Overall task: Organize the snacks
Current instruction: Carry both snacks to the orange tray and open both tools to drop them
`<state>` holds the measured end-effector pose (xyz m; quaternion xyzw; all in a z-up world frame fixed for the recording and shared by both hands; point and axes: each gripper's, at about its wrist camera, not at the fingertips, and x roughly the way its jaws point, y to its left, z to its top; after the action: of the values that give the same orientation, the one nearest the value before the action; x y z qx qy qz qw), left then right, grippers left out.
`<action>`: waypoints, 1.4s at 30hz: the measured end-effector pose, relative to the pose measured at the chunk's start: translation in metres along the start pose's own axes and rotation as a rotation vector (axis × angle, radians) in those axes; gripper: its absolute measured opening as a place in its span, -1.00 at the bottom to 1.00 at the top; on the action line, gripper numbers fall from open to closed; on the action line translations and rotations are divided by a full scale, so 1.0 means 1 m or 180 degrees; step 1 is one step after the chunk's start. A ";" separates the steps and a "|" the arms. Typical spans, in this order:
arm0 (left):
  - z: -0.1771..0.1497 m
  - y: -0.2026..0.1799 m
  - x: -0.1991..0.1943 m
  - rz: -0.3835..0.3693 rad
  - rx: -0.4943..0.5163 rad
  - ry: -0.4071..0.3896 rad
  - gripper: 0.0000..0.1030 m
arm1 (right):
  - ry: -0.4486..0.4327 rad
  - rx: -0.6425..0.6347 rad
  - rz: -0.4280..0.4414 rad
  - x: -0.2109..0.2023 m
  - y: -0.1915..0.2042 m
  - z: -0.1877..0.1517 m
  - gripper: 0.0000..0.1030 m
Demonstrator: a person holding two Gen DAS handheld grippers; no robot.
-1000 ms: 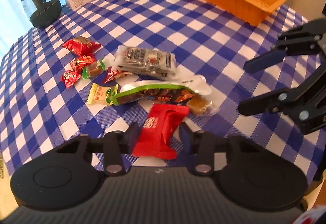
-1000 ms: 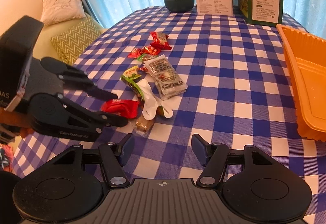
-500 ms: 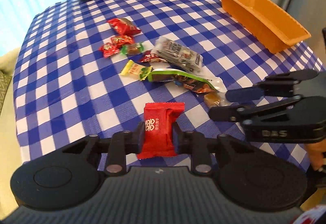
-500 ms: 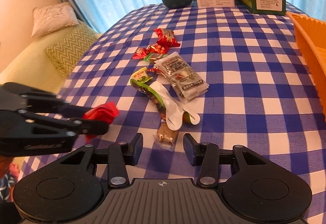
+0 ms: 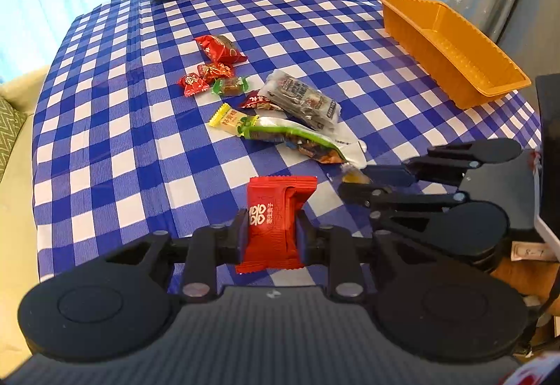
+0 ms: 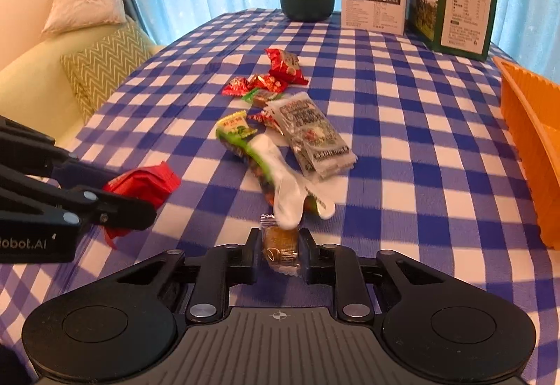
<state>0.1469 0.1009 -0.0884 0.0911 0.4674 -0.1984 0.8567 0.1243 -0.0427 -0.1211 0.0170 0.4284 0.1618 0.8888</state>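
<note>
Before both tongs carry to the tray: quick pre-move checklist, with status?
1. Left tongs clamped on red candy packet: ok.
2. Right tongs shut on brown wrapped candy: ok, held between the pads.
3. Brown candy clear of the green-and-white snack pouch: cannot tell, the pouch tip overlaps it in view.
4. Orange tray empty: ok.
5. Path across the checkered tablecloth to the tray free of things: ok.
6. Remaining snack pile undisturbed: cannot tell.
</note>
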 end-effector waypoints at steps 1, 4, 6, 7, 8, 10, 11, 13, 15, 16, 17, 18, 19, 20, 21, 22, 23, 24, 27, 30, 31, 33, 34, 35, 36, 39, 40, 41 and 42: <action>-0.001 -0.002 -0.002 0.0002 -0.0024 -0.0003 -0.53 | 0.0013 -0.0008 -0.0001 -0.004 -0.002 -0.003 -0.57; -0.003 -0.010 -0.008 0.0004 -0.0081 -0.0022 -0.53 | 0.0056 -0.0016 -0.0023 -0.019 -0.009 -0.015 -0.57; -0.004 -0.017 -0.013 0.0000 -0.0112 -0.0031 -0.53 | 0.0059 0.0006 -0.0052 -0.032 -0.016 -0.021 -0.57; -0.004 -0.021 -0.015 -0.0001 -0.0134 -0.0038 -0.53 | 0.0050 0.0018 -0.0067 -0.038 -0.020 -0.025 -0.57; -0.005 -0.026 -0.018 -0.0005 -0.0152 -0.0046 -0.53 | 0.0036 0.0038 -0.0078 -0.046 -0.024 -0.027 -0.57; -0.005 -0.036 -0.023 -0.0018 -0.0178 -0.0064 -0.53 | -0.0004 0.0076 -0.0113 -0.061 -0.032 -0.031 -0.57; -0.005 -0.042 -0.025 -0.0023 -0.0191 -0.0073 -0.53 | -0.0034 0.0099 -0.0134 -0.069 -0.037 -0.032 -0.57; -0.004 -0.053 -0.031 -0.0031 -0.0215 -0.0098 -0.53 | -0.0109 0.0141 -0.0181 -0.084 -0.046 -0.033 -0.57; -0.002 -0.066 -0.035 -0.0040 -0.0254 -0.0127 -0.53 | -0.0199 0.0183 -0.0238 -0.099 -0.055 -0.033 -0.57; 0.000 -0.071 -0.037 -0.0042 -0.0272 -0.0143 -0.53 | -0.0243 0.0204 -0.0271 -0.106 -0.060 -0.032 -0.57; 0.002 -0.077 -0.039 -0.0046 -0.0290 -0.0161 -0.53 | -0.0283 0.0230 -0.0300 -0.113 -0.065 -0.032 -0.57; 0.004 -0.084 -0.040 -0.0051 -0.0308 -0.0178 -0.53 | -0.0325 0.0262 -0.0324 -0.119 -0.071 -0.031 -0.57; 0.007 -0.090 -0.041 -0.0060 -0.0314 -0.0192 -0.53 | -0.0368 0.0292 -0.0351 -0.125 -0.077 -0.031 -0.57; 0.010 -0.097 -0.041 -0.0072 -0.0315 -0.0203 -0.53 | -0.0410 0.0319 -0.0388 -0.131 -0.083 -0.031 -0.57; 0.013 -0.104 -0.041 -0.0090 -0.0318 -0.0216 -0.53 | -0.0447 0.0349 -0.0425 -0.137 -0.090 -0.031 -0.57; 0.017 -0.112 -0.041 -0.0113 -0.0315 -0.0227 -0.53 | -0.0474 0.0382 -0.0454 -0.142 -0.096 -0.030 -0.57; 0.021 -0.119 -0.039 -0.0138 -0.0311 -0.0236 -0.53 | -0.0499 0.0422 -0.0478 -0.146 -0.104 -0.029 -0.57; 0.026 -0.127 -0.038 -0.0162 -0.0304 -0.0250 -0.53 | -0.0526 0.0466 -0.0506 -0.150 -0.113 -0.028 -0.57; 0.044 -0.150 -0.032 -0.0238 -0.0275 -0.0297 -0.53 | -0.0622 0.0581 -0.0600 -0.163 -0.139 -0.025 -0.57; 0.066 -0.176 -0.023 -0.0305 -0.0204 -0.0328 -0.53 | -0.0703 0.0685 -0.0666 -0.171 -0.167 -0.020 -0.57; 0.074 -0.184 -0.020 -0.0319 -0.0171 -0.0338 -0.53 | -0.0731 0.0717 -0.0685 -0.174 -0.178 -0.018 -0.57; 0.089 -0.199 -0.013 -0.0369 -0.0120 -0.0385 -0.53 | -0.0780 0.0768 -0.0741 -0.178 -0.196 -0.013 -0.57; 0.097 -0.206 -0.009 -0.0390 -0.0106 -0.0401 -0.53 | -0.0799 0.0792 -0.0764 -0.179 -0.206 -0.012 -0.57; 0.104 -0.212 -0.005 -0.0404 -0.0088 -0.0417 -0.53 | -0.0815 0.0817 -0.0782 -0.180 -0.214 -0.011 -0.57; 0.111 -0.219 0.000 -0.0412 -0.0069 -0.0425 -0.53 | -0.0832 0.0837 -0.0803 -0.182 -0.222 -0.010 -0.57; 0.128 -0.234 0.016 -0.0413 -0.0027 -0.0421 -0.53 | -0.0865 0.0927 -0.0823 -0.180 -0.244 -0.006 -0.57; 0.132 -0.238 0.021 -0.0413 -0.0016 -0.0419 -0.53 | -0.0882 0.0975 -0.0812 -0.178 -0.250 -0.005 -0.57; 0.135 -0.241 0.027 -0.0412 -0.0011 -0.0412 -0.53 | -0.0898 0.1008 -0.0806 -0.179 -0.257 -0.004 -0.57; 0.138 -0.244 0.032 -0.0408 -0.0005 -0.0400 -0.53 | -0.0907 0.1031 -0.0804 -0.177 -0.262 -0.003 -0.57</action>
<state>0.1645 -0.1757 -0.0326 0.0476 0.4177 -0.2578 0.8699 0.0908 -0.3446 -0.0329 0.1283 0.3178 -0.0254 0.9391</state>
